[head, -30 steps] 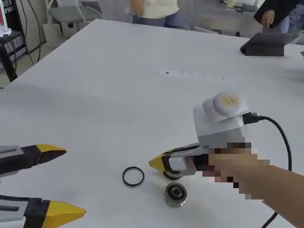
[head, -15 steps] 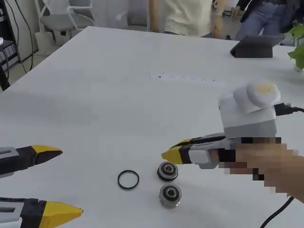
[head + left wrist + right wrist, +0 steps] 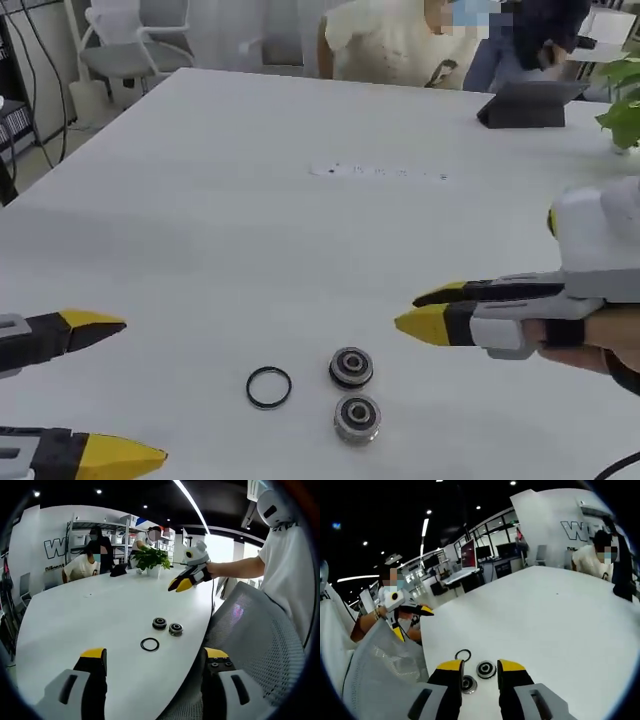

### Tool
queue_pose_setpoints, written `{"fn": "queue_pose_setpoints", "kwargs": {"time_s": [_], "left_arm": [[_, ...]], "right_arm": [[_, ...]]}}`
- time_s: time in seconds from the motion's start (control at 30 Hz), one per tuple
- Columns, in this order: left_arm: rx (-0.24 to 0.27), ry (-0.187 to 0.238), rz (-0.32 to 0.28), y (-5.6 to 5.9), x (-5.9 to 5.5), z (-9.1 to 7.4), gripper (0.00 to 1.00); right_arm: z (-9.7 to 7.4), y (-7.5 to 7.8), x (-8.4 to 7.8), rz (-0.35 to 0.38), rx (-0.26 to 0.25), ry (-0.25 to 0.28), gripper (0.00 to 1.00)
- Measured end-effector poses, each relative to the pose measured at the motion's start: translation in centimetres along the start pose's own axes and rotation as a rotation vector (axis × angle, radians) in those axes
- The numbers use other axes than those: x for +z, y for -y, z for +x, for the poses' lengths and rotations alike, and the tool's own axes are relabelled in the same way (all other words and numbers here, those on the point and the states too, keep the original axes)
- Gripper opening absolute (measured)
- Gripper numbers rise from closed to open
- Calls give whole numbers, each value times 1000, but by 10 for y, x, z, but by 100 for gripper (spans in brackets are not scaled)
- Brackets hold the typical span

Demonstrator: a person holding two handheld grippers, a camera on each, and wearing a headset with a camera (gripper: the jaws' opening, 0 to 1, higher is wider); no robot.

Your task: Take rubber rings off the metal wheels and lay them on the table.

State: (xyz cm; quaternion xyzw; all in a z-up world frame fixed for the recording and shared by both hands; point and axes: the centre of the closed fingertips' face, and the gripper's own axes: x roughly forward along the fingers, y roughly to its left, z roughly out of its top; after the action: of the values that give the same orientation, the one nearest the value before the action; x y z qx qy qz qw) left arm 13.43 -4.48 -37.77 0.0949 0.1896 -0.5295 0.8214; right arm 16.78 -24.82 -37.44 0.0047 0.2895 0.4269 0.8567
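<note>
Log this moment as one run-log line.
left gripper: open, empty | right gripper: slightly open, empty | rubber ring: flat on table, free | metal wheels: two, side by side, not gripped

Your left gripper (image 3: 145, 390) is running off the left and bottom edges of the head view, leaving just its jaw tips, and your right gripper (image 3: 406, 310) is getting cut by the right edge. In the right gripper view one metal wheel (image 3: 470, 685) is sitting partly behind a jaw. Whether it is carrying rubber is showing too small to tell.
</note>
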Motion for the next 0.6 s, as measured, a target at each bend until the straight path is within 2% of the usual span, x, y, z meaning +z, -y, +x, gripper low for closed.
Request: {"fn": "queue_pose_setpoints", "kwargs": {"time_s": [0.13, 0.23, 0.4, 0.5, 0.6], "left_arm": [[8, -6, 10, -7, 8, -4, 77], [9, 1, 31, -9, 19, -6, 77], [-7, 40, 90, -10, 48, -2, 77], [-8, 45, 114, -11, 59, 1, 76], [-21, 63, 154, -11, 74, 6, 76]], "right_arm": [[-6, 3, -2, 3, -8, 5, 26], [-7, 6, -3, 11, -21, 12, 26], [-7, 9, -7, 33, -33, 17, 26], [-5, 10, -10, 47, -36, 19, 26], [-4, 11, -12, 55, -39, 18, 26]]}}
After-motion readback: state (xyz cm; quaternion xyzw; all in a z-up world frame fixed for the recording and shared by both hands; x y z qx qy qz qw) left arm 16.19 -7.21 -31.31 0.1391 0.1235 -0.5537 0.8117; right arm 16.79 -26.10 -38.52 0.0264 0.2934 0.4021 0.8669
